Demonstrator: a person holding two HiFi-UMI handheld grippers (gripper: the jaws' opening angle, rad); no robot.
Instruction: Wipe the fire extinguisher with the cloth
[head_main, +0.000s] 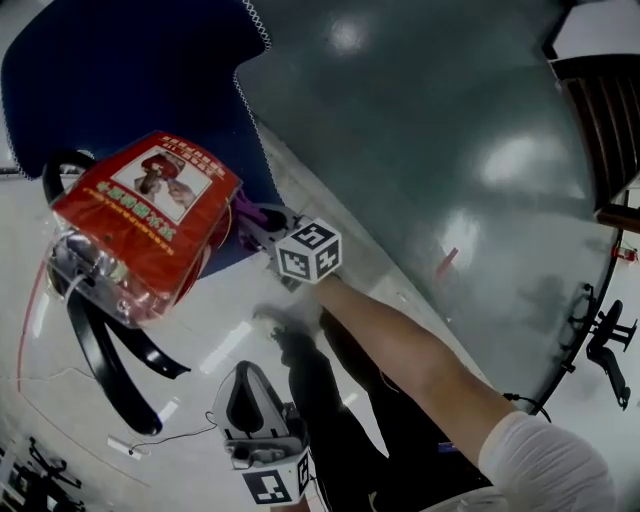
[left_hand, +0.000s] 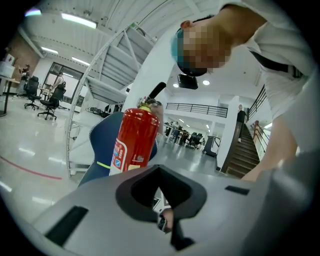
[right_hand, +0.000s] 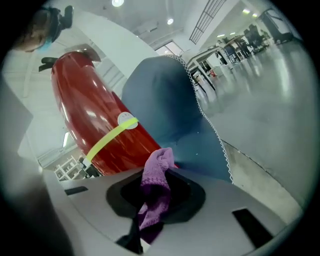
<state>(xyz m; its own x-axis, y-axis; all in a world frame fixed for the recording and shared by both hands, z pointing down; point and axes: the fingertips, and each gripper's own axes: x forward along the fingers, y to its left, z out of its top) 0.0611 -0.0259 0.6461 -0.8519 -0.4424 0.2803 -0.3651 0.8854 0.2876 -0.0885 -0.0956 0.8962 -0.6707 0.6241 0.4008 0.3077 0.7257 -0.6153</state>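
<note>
Head view showed the red fire extinguisher (head_main: 140, 225) standing on a blue chair (head_main: 120, 70) at the far left. The right gripper (head_main: 258, 228) reached in from the near right toward its side. Right gripper view showed that gripper's jaws clamped on a purple cloth (right_hand: 157, 185). The cloth's free end poked up against the lower edge of the red cylinder, just below a yellow-green band (right_hand: 107, 140). Whether the cloth pressed on the metal or only sat just beside it could not be settled from these views.

The left gripper (head_main: 243, 375) hung low and near, well apart from the extinguisher, with its jaws drawn together on nothing.

The wiping appeared to be at its start or in an early stroke, with the cloth brought to the body's lower right side. The next move called for pressing the cloth flat to the curved shell and dragging it along the cylinder while holding the clamp firm. Because the extinguisher rested unsteadied on the chair, a hard push risked tipping it, and the idle left gripper was likely needed as a brace.
</note>
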